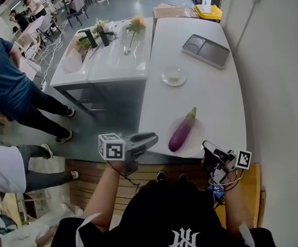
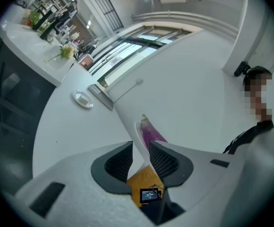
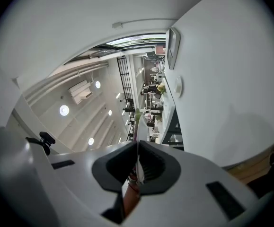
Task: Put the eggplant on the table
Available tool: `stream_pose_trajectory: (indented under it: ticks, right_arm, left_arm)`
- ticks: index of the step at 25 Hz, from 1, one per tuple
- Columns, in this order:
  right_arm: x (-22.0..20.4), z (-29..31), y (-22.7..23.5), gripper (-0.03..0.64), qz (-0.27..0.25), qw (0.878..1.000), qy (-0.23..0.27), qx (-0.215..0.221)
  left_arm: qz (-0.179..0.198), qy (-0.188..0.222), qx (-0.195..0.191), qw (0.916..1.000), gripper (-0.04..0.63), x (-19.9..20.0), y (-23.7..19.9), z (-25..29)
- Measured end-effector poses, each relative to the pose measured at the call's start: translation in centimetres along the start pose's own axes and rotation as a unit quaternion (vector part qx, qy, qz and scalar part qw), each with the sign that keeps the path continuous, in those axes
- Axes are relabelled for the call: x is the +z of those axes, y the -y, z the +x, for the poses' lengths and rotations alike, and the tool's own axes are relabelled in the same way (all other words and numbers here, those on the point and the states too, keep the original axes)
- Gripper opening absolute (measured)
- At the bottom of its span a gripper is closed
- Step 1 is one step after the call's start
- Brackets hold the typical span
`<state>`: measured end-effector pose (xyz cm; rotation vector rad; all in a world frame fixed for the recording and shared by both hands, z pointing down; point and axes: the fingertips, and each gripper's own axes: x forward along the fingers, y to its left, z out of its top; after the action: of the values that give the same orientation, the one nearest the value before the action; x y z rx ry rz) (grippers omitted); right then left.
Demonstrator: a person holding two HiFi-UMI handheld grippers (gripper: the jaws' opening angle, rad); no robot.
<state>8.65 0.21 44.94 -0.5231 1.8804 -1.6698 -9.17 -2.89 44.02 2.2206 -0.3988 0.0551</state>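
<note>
A purple eggplant (image 1: 181, 131) with a green stem lies on a clear plate (image 1: 196, 134) at the near edge of the white table (image 1: 200, 96). My left gripper (image 1: 154, 138) hovers just left of the plate, short of the table's edge, jaws apart with nothing between them. In the left gripper view (image 2: 140, 148) the eggplant (image 2: 151, 135) shows beyond the gap. My right gripper (image 1: 206, 147) sits at the plate's near right rim. In the right gripper view (image 3: 137, 143) the pads are closed on that thin rim (image 3: 137, 126), seen edge-on.
Farther along the table stand a small dish (image 1: 173, 77) and a grey tray (image 1: 206, 51). A second table (image 1: 107, 60) with flowers and vases adjoins on the left. People (image 1: 10, 86) stand at the left. A wall (image 1: 277, 86) runs along the right.
</note>
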Motion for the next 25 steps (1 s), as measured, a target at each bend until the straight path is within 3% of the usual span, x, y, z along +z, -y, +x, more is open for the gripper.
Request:
stream_pose_trajectory:
  ticks: [5, 14, 21, 25]
  right_arm:
    - [-1.1, 0.5, -0.3, 0.009, 0.004, 1.000, -0.011, 0.006]
    - [-3.3, 2.1, -0.2, 0.009, 0.014, 0.999, -0.036, 0.008]
    - [-4.6, 3.5, 0.2, 0.009, 0.021, 0.998, -0.051, 0.009]
    - [-5.4, 4.2, 0.5, 0.009, 0.023, 0.998, -0.058, 0.004]
  left_arm:
    - [-0.050, -0.005, -0.029, 0.9983, 0.173, 0.6, 0.4, 0.0]
    - [-0.093, -0.031, -0.035, 0.9946, 0.173, -0.2, -0.2, -0.7]
    - [-0.102, -0.033, -0.040, 0.9935, 0.142, -0.7, -0.9, -1.4]
    - [-0.097, -0.035, -0.039, 0.9939, 0.073, -0.9, -1.2, -2.3]
